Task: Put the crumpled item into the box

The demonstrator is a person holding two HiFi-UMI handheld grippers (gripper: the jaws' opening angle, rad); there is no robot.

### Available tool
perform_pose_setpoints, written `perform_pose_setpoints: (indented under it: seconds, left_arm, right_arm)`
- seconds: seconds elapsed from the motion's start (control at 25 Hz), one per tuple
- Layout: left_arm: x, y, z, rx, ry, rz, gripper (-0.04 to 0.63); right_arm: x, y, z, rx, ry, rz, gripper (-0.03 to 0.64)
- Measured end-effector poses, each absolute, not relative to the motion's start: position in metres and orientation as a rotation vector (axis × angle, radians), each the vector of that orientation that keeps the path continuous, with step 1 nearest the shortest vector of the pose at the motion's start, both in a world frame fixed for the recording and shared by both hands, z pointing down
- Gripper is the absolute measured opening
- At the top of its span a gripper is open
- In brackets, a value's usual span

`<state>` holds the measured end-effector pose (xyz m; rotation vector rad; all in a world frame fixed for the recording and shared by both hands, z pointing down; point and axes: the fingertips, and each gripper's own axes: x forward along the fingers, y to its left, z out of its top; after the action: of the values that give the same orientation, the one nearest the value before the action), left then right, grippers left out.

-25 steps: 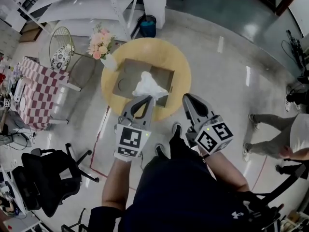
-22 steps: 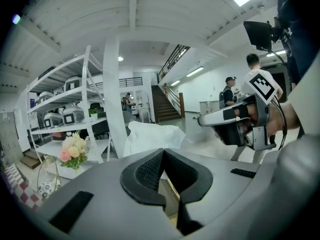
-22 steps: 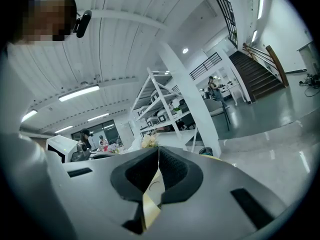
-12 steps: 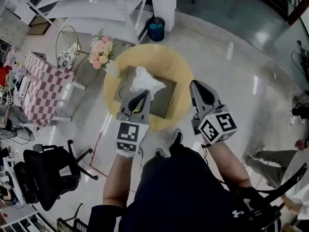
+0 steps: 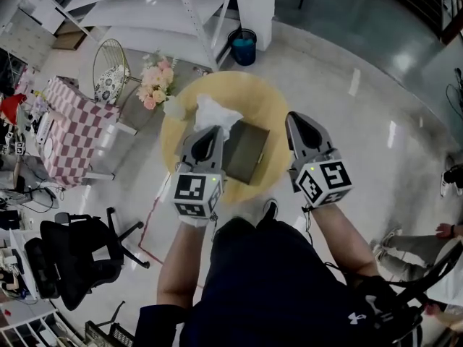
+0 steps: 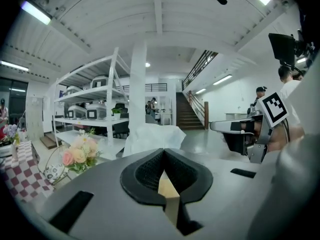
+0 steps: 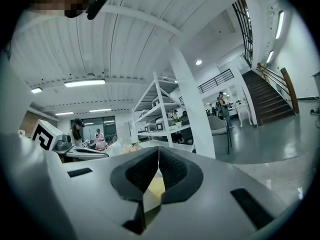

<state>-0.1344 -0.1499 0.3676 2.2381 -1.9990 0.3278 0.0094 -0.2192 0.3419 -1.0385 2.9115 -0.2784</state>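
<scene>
The round table (image 5: 271,100) spreads out ahead of both sets of my fingers and a little beneath them. On it the box (image 5: 246,154) lies between my two grippers, just to the right of my left fingertips and to the left of my right ones, nearer to me than either pair of tips. Its long side runs roughly away from me, leaning slightly to the right. From above I see only a flat dark face, so I cannot tell how its opening stands.

The crumpled item (image 5: 215,114) is white and bunched, sitting straight off the tip of my left gripper (image 5: 210,131) on the far side. It is left of the box and beyond it, not over it. In the left gripper view it rises directly behind the closed tips (image 6: 162,153), so I judge a thin fold of it is pinched there.

My left jaws are clenched tight together. My right gripper (image 5: 294,117) is also clenched, pad against pad with nothing between them, well apart from the item across the box.

My left hand is the one placed for this. The item must come back toward me and to the right to get above the box.
</scene>
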Motion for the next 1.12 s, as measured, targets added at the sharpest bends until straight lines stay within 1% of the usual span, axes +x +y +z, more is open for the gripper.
perform_pose_setpoints:
  seconds: [0.24, 0.4, 0.76, 1.12]
  left_arm:
    - [-0.146, -0.169, 0.403, 2.181, -1.926, 0.329, 0.017]
    - [-0.147, -0.181, 0.434, 2.183, -1.826, 0.379, 0.017]
    - [-0.136, -0.2, 0.515, 2.091, -1.607, 0.38, 0.017]
    - [-0.124, -0.206, 0.584, 1.999, -1.447, 0.446, 0.017]
  right_arm:
    - [0.001, -0.23, 0.357, -1.076, 2.923, -0.309, 0.014]
    - [-0.002, -0.237, 0.37, -1.134, 2.919, -0.351, 0.014]
    - [0.001, -0.238, 0.405, -1.281, 2.906, -0.46, 0.014]
    - [0.009, -0.239, 0.434, -1.39, 2.877, -0.545, 0.014]
